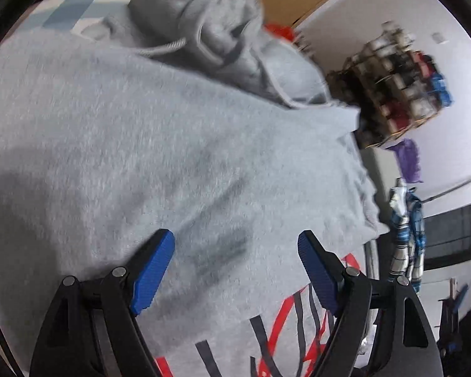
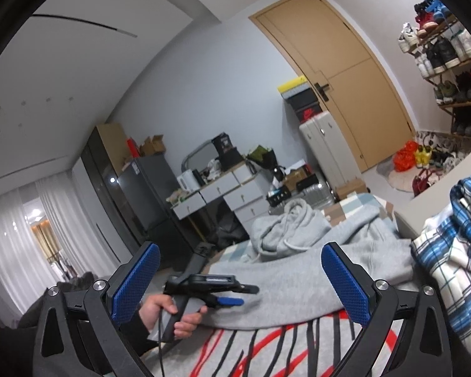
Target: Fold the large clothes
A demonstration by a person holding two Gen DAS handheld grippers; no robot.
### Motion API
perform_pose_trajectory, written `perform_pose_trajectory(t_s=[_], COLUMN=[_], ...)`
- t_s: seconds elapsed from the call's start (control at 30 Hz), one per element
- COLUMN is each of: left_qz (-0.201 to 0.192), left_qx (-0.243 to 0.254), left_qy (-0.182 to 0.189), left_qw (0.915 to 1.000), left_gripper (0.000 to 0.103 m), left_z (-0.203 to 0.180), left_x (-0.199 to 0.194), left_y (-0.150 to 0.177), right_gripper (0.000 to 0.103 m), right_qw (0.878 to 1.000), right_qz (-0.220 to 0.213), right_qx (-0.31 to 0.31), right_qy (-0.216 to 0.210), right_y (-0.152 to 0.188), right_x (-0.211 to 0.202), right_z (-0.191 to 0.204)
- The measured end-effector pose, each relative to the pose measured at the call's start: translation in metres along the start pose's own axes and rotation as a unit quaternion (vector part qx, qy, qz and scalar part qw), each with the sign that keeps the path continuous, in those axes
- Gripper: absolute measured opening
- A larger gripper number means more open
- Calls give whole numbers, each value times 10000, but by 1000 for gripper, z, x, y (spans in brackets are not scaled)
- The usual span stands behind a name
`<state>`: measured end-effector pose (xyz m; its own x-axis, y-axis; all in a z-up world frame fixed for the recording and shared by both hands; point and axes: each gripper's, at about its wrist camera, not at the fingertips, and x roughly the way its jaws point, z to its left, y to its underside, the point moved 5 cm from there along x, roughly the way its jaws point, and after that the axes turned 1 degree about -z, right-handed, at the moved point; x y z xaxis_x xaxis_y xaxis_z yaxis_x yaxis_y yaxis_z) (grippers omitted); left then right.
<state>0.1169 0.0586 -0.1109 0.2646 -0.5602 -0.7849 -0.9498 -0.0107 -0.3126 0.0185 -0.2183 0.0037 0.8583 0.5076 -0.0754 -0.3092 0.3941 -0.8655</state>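
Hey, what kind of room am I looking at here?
Most likely a lived-in bedroom or studio flat. A grey hoodie lies spread on a bed, a shoe rack packed with trainers stands beside the wooden door, and a desk with drawers sits next to a fridge.

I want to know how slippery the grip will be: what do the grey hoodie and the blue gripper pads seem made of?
Grey hoodie: looks like thick cotton-blend fleece, matte and fuzzy, heathered surface, soft folds. Blue pads: probably rubber or textured plastic, matte, with a fine diamond grid; likely grippy on fabric.
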Motion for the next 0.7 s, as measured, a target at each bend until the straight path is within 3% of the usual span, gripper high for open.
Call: perform_pose_trajectory(t_s=[0.13, 0.2, 0.27, 0.43, 0.5, 0.57, 0.6, 0.7], left_qz=[101, 281, 209, -684, -1048, -1269, -1225, -1119], left_qx=[352, 430, 608, 938, 862, 750, 694, 734], left_qy=[-456, -671, -826, -2168, -2410, -2386, -2464, -2454], left_qw=[9983, 9964, 9945, 9693, 9610, 9599, 9589, 9601], left_gripper=[77, 77, 77, 78, 78, 78, 78, 78], left_z=[-19, -26, -42, -64, -61, -65, -66, -62], left_x=[-2, -8, -20, -63, -79, -79, -73, -56], left_y=[13, 12, 3, -57, -84, -116, -139, -170], right_gripper=[103, 103, 103, 103, 103, 103, 103, 103], right_qw=[9996, 9992, 9991, 9981, 9973, 9964, 9963, 9946], right_qz=[188, 258, 290, 428, 543, 652, 713, 961], right_qx=[-144, -159, -82, 198, 174, 87, 93, 308], right_qy=[170, 261, 310, 387, 459, 529, 473, 244], right_y=[8, 13, 14, 17, 20, 21, 24, 32], right_x=[8, 9, 9, 15, 18, 22, 24, 32], right_z=[-1, -2, -4, -8, -9, -11, -12, -19])
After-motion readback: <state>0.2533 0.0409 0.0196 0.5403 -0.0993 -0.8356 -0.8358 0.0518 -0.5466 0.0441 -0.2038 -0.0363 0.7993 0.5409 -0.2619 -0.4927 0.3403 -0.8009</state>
